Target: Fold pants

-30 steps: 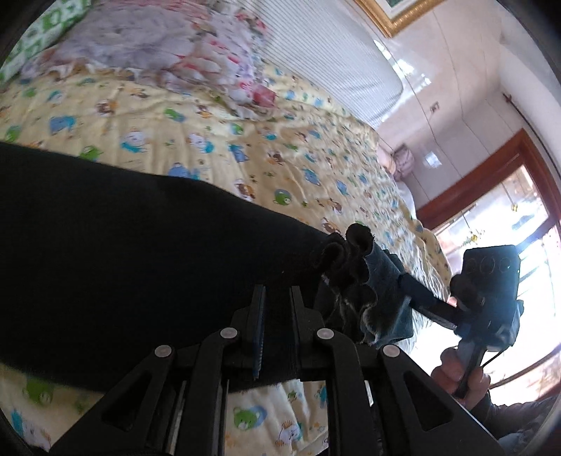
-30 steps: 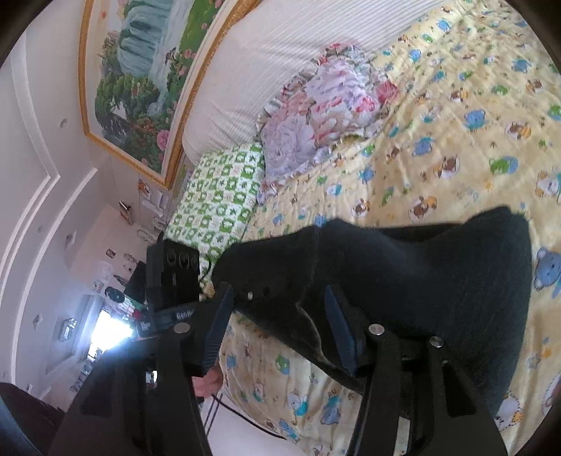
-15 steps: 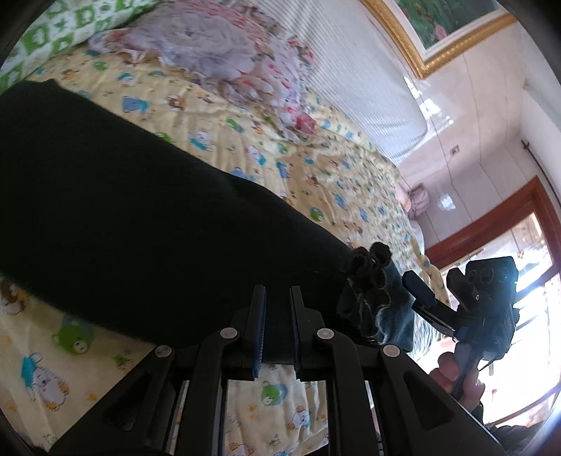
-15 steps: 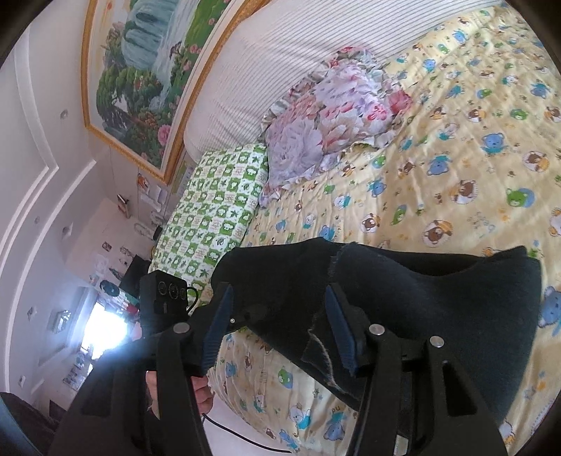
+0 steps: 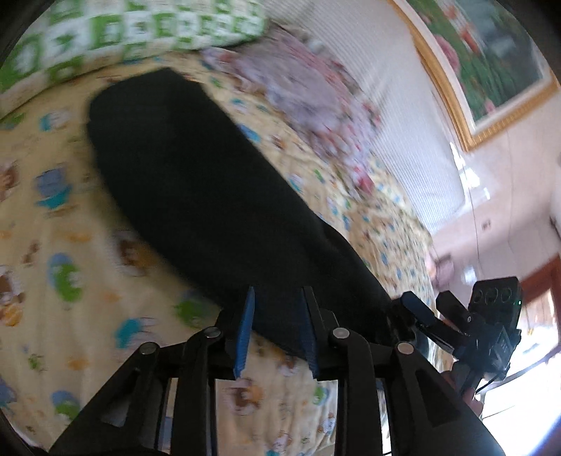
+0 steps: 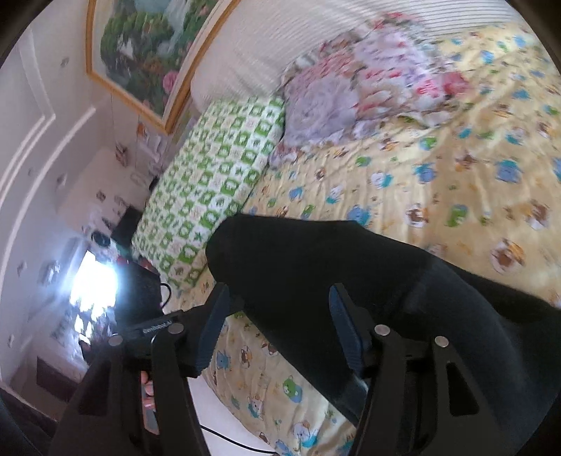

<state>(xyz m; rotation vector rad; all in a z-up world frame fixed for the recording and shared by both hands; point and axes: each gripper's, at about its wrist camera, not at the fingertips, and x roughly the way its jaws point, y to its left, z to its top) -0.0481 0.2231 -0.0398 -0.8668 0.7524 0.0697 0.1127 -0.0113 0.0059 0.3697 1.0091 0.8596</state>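
Your left gripper (image 5: pixel 277 329) has its jaws parted with the near edge of the pants (image 5: pixel 210 189) sitting in the gap, blue pads (image 5: pixel 243 336) either side but not pinching. Can't tell if cloth touches either pad. Your right gripper (image 6: pixel 278 329) is spread wide, straddling the pants (image 6: pixel 350 280) where they bulge up between the fingers; no grip there either, as far as I can see. The pants lie as a long dark strip on the yellow cartoon-print bedsheet (image 5: pixel 70 245), the far end reaching toward the green checked pillow (image 5: pixel 140 31), the near end hanging close to the bed edge by both grippers. In the left view your right gripper (image 5: pixel 417 308) shows just past the corner of the cloth. The floral blanket (image 6: pixel 368 80) is bunched near the headboard, apart from the pants. Risks: both views are motion-blurred, so you're moving fast with nothing clamped, and I'd expect the layers to slide or the near edge to slip off the bed. The cloth looks thick and doubled, so a close from here may catch only the top layer and peel the fold open. The sheet is soft, so a low pinch could grab it along with the pants. Slow down and seat all layers deep before closing.
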